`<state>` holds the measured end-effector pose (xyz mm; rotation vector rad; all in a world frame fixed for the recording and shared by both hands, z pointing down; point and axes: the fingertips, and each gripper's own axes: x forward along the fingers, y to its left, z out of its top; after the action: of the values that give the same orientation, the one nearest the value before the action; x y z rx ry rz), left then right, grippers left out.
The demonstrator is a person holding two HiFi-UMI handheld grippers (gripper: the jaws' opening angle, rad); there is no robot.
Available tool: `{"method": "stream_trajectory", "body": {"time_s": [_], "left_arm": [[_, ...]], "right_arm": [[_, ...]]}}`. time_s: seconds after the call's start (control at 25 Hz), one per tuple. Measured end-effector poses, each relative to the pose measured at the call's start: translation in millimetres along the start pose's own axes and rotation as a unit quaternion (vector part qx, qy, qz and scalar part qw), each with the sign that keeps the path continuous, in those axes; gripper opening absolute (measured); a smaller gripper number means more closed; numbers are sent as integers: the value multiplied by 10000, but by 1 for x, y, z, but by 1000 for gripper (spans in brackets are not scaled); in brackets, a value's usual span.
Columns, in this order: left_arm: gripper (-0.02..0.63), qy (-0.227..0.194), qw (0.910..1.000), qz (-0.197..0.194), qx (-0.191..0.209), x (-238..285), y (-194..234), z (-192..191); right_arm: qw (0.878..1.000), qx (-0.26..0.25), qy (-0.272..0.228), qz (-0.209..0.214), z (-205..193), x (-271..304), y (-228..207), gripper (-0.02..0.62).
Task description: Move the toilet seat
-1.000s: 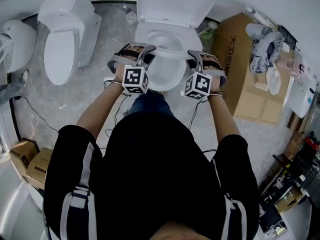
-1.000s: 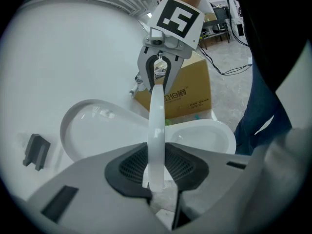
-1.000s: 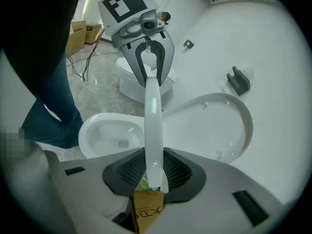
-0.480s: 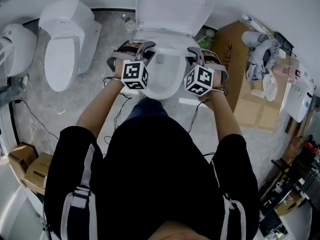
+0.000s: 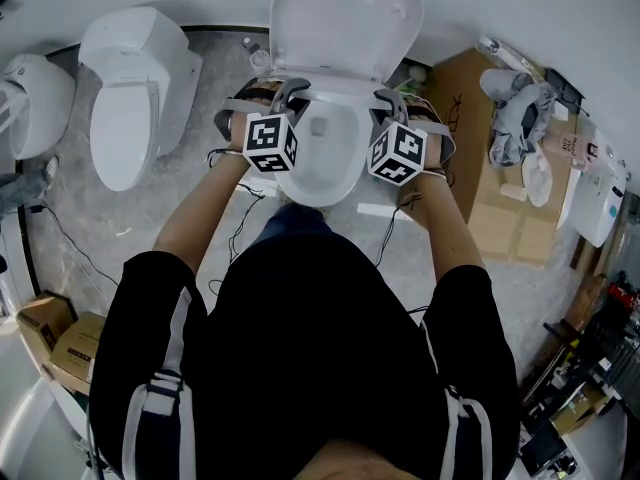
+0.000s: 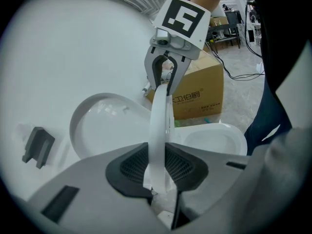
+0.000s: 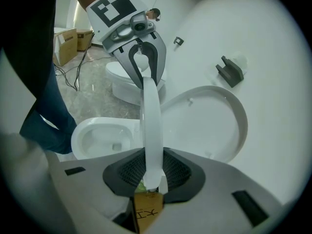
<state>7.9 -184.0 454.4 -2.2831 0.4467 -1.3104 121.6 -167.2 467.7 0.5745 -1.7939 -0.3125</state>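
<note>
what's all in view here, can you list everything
toilet seat: one, white, raised off the bowl between both grippers
toilet lid: one, white, up against wall
toilet bowl: one, white, centre
second toilet: one, white, left, lid down
large cardboard box: one, brown, right of bowl
cloths: pile, grey and white, on that box
small boxes: two, brown, lower left floor
left gripper: one, grey, shut on seat
right gripper: one, grey, shut on seat
person's top: one, black, white stripes, bottom
</note>
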Motion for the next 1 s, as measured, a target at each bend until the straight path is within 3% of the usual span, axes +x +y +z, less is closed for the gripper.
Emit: {"method": "stream_trajectory", "body": {"time_s": [1.0], "left_arm": [[87, 104, 9994, 143, -281, 21, 51, -2]], "right_arm": [[9998, 171, 14, -124, 1, 20, -53, 95]]}}
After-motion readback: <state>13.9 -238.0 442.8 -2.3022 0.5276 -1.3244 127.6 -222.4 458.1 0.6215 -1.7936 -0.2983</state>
